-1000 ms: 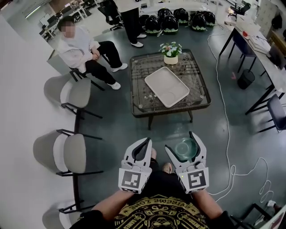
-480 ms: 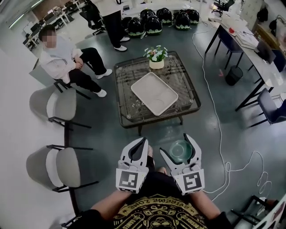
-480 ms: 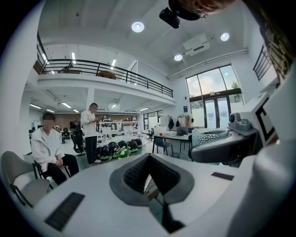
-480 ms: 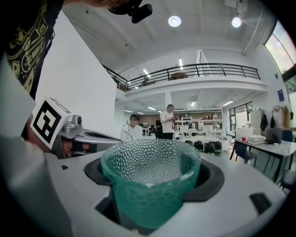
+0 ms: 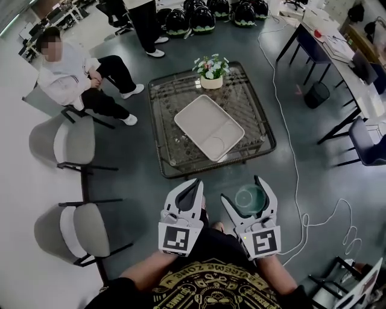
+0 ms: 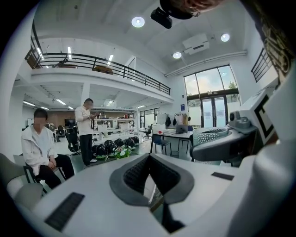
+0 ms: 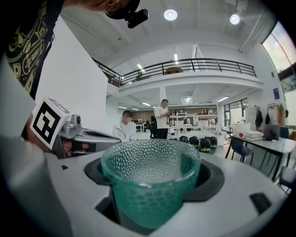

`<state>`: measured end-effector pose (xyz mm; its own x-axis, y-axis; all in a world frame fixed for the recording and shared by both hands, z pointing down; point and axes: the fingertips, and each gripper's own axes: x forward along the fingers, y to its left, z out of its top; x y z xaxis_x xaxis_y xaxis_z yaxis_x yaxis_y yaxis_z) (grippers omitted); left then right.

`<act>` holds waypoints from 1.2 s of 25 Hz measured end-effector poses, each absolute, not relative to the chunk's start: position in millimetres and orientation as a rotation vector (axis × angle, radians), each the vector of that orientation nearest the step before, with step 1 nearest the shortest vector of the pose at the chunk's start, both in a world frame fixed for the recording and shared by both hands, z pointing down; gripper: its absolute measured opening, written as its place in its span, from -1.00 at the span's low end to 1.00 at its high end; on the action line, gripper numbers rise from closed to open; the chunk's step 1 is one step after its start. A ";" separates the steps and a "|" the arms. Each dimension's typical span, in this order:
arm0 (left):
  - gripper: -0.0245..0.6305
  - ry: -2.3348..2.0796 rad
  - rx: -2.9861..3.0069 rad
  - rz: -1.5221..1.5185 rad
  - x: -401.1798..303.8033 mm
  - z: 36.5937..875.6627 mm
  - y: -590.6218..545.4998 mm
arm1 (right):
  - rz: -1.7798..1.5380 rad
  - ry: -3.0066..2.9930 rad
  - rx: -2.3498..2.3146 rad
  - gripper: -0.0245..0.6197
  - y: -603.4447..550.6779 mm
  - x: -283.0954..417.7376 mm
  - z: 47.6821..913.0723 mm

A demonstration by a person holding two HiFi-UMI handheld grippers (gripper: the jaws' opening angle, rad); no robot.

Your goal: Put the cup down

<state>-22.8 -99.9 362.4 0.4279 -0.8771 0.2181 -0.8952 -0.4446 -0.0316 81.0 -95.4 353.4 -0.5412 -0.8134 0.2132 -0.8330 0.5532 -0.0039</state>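
Note:
A dimpled green glass cup (image 5: 250,199) sits upright between the jaws of my right gripper (image 5: 243,192), which is shut on it and held above the floor near my body. In the right gripper view the cup (image 7: 151,184) fills the middle, gripped at its lower part. My left gripper (image 5: 194,188) hangs beside it on the left, jaws together and holding nothing; its dark pads (image 6: 138,178) meet in a narrow V. Ahead stands a low glass table (image 5: 169,142) bearing a white tray (image 5: 202,117) and a potted flower (image 5: 211,73).
Two grey chairs (image 5: 72,142) (image 5: 75,229) stand at the left. A seated person (image 5: 69,75) and a standing person (image 5: 142,18) are beyond the table. A white cable (image 5: 295,163) trails over the floor at the right, near desks (image 5: 356,78) and a dark chair (image 5: 368,142).
The table and tray have drawn closer and look larger in the head view. Both grippers stay in front of my body, and the cup is still held in the right one.

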 end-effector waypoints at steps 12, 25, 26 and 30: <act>-0.92 -1.493 2.621 0.289 -53.2 370.7 -181.5 | 0.120 -2.543 1.436 0.33 -170.9 47.3 350.8; -0.93 -1.452 2.701 0.231 -83.2 357.1 -226.6 | 0.097 -2.492 1.486 0.33 -210.1 19.0 343.9; -0.93 -1.452 2.699 0.225 -83.9 357.4 -227.9 | 0.093 -2.495 1.484 0.33 -212.2 17.1 343.5; -0.93 -1.469 2.684 0.228 -86.7 362.0 -232.8 | 0.093 -2.516 1.462 0.33 -219.5 11.5 346.5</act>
<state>-86.7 -232.8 362.0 0.5310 -0.8312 0.1647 -0.8421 -0.5393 -0.0072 11.5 -219.5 346.5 -0.4763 -0.8490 0.2288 -0.8636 0.5006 0.0600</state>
